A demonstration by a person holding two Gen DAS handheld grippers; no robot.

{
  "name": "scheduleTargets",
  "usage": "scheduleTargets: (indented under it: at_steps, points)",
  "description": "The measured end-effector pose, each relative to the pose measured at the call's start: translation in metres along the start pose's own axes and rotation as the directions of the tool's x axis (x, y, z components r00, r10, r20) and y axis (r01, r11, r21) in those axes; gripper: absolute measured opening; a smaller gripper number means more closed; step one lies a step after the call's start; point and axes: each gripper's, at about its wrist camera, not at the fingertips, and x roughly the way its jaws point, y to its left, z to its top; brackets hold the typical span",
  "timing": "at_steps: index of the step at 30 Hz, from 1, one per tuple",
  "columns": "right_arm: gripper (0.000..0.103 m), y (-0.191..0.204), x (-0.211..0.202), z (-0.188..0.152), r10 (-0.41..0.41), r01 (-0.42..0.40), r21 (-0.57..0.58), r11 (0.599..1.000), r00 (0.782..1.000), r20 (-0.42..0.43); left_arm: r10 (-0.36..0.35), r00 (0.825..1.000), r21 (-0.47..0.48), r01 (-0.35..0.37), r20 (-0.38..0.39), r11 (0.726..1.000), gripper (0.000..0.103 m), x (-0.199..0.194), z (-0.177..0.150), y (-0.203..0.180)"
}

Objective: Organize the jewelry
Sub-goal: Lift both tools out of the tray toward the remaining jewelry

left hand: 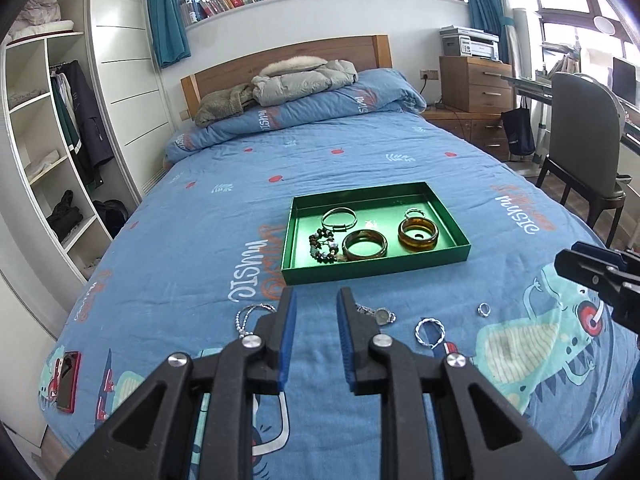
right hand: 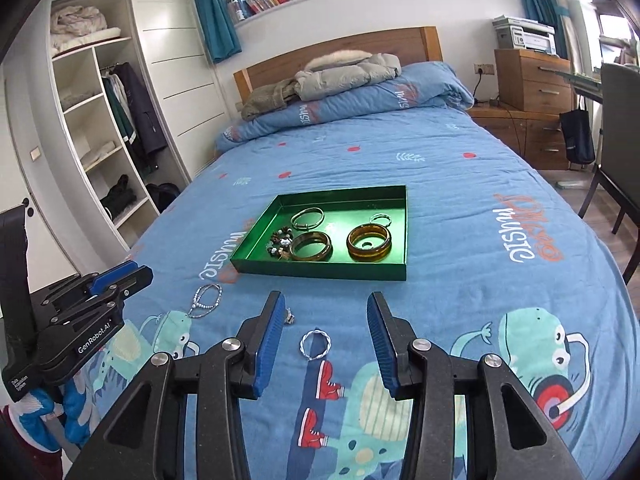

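A green tray (left hand: 400, 270) (right hand: 320, 271) lies on the blue bed and holds two amber bangles (left hand: 366, 245), a silver bangle (left hand: 339, 218), a bead bracelet (left hand: 322, 245) and a small ring. Loose on the quilt are a silver bead bracelet (left hand: 250, 316) (right hand: 206, 300), a wristwatch (left hand: 380, 315), a twisted silver bangle (left hand: 430, 333) (right hand: 315, 344) and a small ring (left hand: 484, 309). My left gripper (left hand: 316, 300) is open and empty, above the watch's strap. My right gripper (right hand: 326, 304) is open and empty, with the twisted bangle between its fingers.
A red phone (left hand: 67, 380) lies on the quilt's left edge. A folded duvet and a jacket (left hand: 304, 80) sit at the headboard. A wardrobe stands on the left; a chair (left hand: 580, 148), a desk and drawers stand on the right.
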Motion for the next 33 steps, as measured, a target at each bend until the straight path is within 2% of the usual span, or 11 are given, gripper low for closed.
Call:
scheduleTargets:
  at_steps: [6, 10, 22, 29, 33]
  points:
    - [0.043, 0.004, -0.028, -0.021, -0.022, 0.022, 0.012, 1.0, 1.0, 0.01, -0.003, 1.0, -0.005, 0.003, 0.001, 1.0, 0.022, -0.026, -0.02, 0.003]
    - [0.043, 0.003, -0.042, -0.032, -0.03, 0.029, 0.023, 0.999, 0.999, 0.013, 0.0, 1.0, -0.008, 0.0, 0.007, 1.0, 0.034, -0.038, -0.029, 0.006]
    - [0.043, -0.006, -0.069, -0.057, -0.098, 0.098, 0.019, 0.995, 0.995, 0.017, -0.012, 1.0, -0.009, 0.012, 0.025, 1.0, 0.035, -0.054, -0.05, 0.01]
    - [0.043, -0.017, -0.075, -0.068, -0.116, 0.115, 0.043, 0.992, 0.993, 0.006, -0.024, 0.998, -0.031, 0.026, 0.061, 0.999, 0.035, -0.065, -0.057, 0.018]
    - [0.043, -0.02, -0.078, -0.073, -0.123, 0.123, 0.045, 0.991, 0.992, 0.001, -0.027, 0.999, -0.033, 0.028, 0.041, 0.999, 0.035, -0.065, -0.059, 0.02]
